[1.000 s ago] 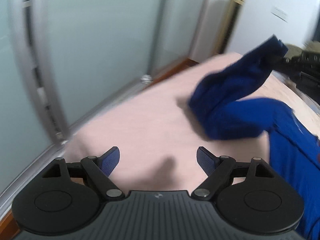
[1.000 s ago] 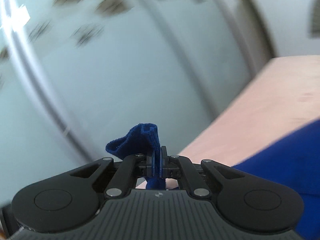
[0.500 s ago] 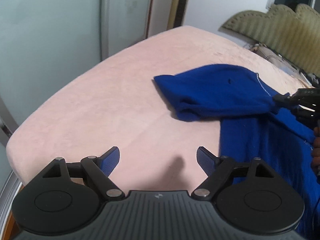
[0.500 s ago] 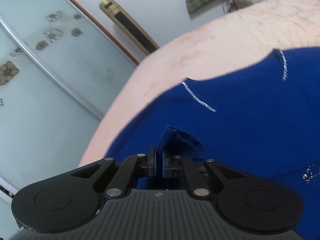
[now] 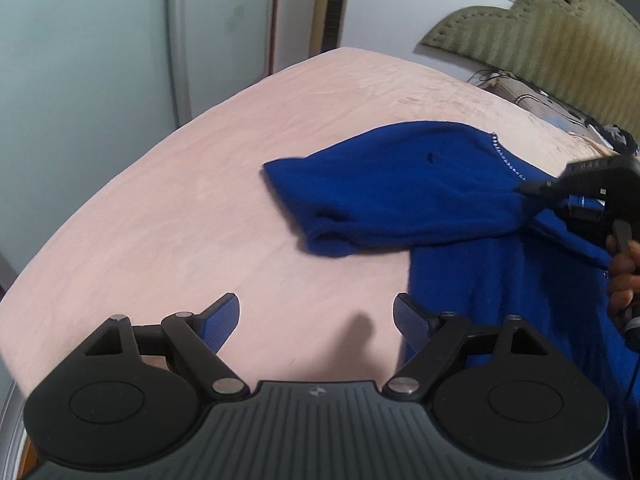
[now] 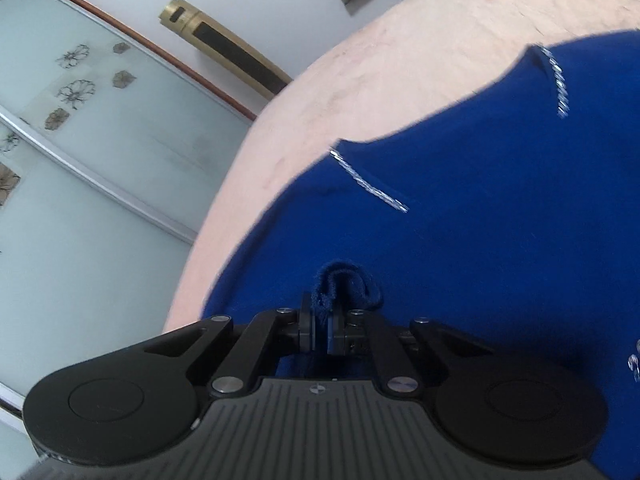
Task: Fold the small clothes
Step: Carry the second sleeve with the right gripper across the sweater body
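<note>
A small royal-blue knit sweater [image 5: 400, 200] with silver stitching lies on a pink bed [image 5: 200, 208], one sleeve folded across its body. My left gripper [image 5: 316, 320] is open and empty, low over the bed just left of the sweater's lower part. My right gripper [image 6: 320, 330] is shut on the sweater's sleeve cuff [image 6: 344, 284], holding it over the sweater body [image 6: 480, 220]. It also shows in the left wrist view [image 5: 528, 190] at the right edge, pinching the fabric.
Frosted sliding wardrobe doors [image 6: 80, 160] stand along the bed's left side. A padded olive headboard [image 5: 540, 32] and a cluttered bedside area [image 5: 560, 112] lie at the far end. The bed's edge [image 5: 60, 248] curves close on the left.
My right gripper has carried the sleeve down from the air and across the sweater body, laying it flat. My left gripper stayed open and swung its view toward the bed.
</note>
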Demonstrator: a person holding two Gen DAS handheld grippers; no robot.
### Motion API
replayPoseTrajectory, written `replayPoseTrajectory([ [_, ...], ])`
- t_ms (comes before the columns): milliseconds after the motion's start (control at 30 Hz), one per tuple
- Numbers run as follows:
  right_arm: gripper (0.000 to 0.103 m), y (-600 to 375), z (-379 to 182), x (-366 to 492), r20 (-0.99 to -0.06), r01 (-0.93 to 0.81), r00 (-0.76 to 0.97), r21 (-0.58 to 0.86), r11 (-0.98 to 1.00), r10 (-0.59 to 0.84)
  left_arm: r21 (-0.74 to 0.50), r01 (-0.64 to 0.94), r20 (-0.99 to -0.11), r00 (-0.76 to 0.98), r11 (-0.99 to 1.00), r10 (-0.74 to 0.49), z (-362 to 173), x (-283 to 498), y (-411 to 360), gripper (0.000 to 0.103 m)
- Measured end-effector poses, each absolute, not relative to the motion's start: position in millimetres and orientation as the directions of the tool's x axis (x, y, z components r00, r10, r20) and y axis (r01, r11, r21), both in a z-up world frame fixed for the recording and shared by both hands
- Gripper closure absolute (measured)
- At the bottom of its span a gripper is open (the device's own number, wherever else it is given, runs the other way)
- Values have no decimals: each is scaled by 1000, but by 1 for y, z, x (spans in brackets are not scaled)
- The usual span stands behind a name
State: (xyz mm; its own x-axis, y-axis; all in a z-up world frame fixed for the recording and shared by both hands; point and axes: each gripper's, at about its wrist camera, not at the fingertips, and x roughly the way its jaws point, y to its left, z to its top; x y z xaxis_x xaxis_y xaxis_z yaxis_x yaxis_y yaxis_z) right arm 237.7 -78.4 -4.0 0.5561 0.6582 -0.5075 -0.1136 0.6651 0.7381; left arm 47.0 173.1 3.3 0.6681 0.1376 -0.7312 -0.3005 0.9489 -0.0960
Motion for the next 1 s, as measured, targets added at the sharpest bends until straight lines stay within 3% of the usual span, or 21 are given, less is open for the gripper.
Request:
replayPoseTrajectory([
  [133,92,-62,34,248,-466,-196,569,723,663,677,-94,-267,-702,701,959,126,7,73,156,18],
  [300,92,-35,93,251,-389,-321,557,713,623,733,39,-246,-644,735,968,213,8,105,121,18],
  [533,92,-52,153,248,-286,-415,618,672,613,732,86,-391,-623,697,916,356,0,155,135,18],
  [667,92,-86,159,262,-265,-374,666,689,621,697,28,-470,-627,679,882,382,3,184,158,18],
  [800,92,-121,152,268,-302,-319,726,648,692,618,-8,-499,-640,669,867,379,6,203,167,18],
  [1000,92,-178,123,270,-346,-218,793,608,764,502,-58,-442,-607,728,895,320,17,206,155,18],
])
